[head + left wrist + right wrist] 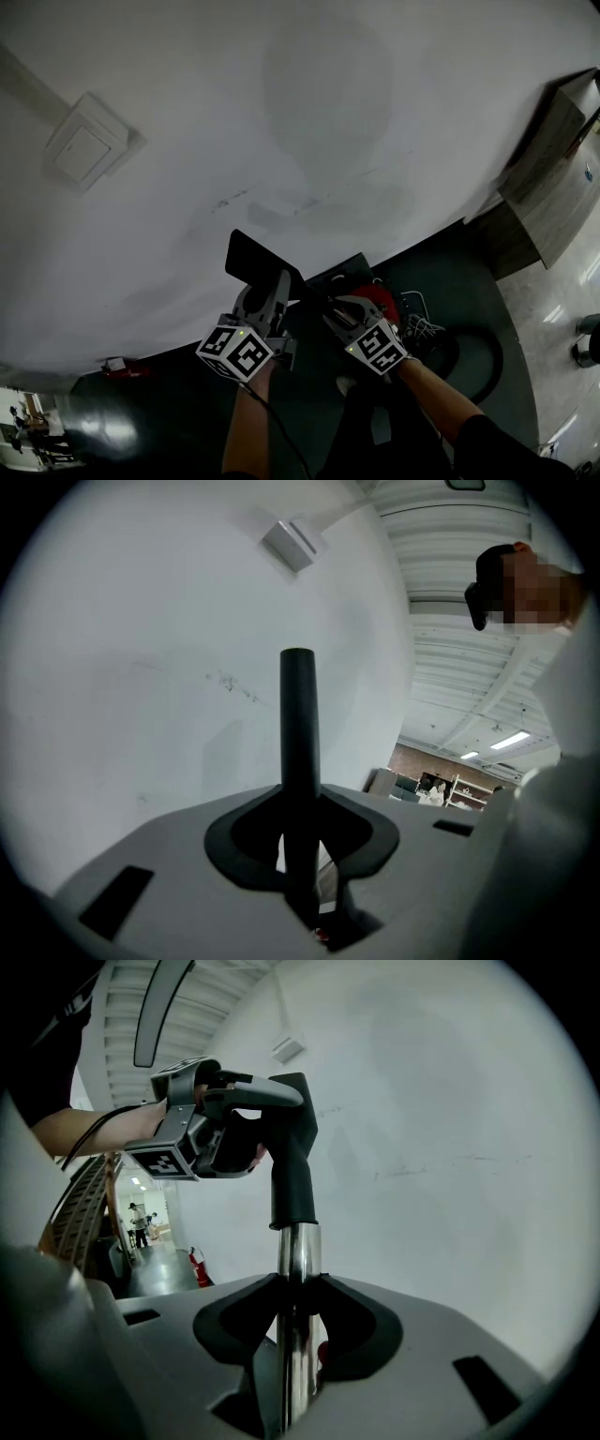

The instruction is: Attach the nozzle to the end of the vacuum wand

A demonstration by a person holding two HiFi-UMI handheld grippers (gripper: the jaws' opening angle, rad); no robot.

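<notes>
The black nozzle (251, 260) is raised in front of the white wall, and my left gripper (272, 291) is shut on it. In the left gripper view a black part of the nozzle (298, 742) stands upright between the jaws of the left gripper (300, 892). My right gripper (293, 1354) is shut on the chrome vacuum wand (298, 1269). The nozzle's black neck (292, 1185) sits over the wand's top end. The left gripper (239, 1138) holds the nozzle's head just above. In the head view the right gripper (339, 309) is close beside the left one, and the wand is mostly hidden there.
The red vacuum body (382, 300) and its black hose (483, 361) lie on the dark floor behind my right hand. A switch plate (82, 150) is on the wall. A wooden cabinet (553, 169) stands at the right. A red fire extinguisher (197, 1265) stands down the corridor.
</notes>
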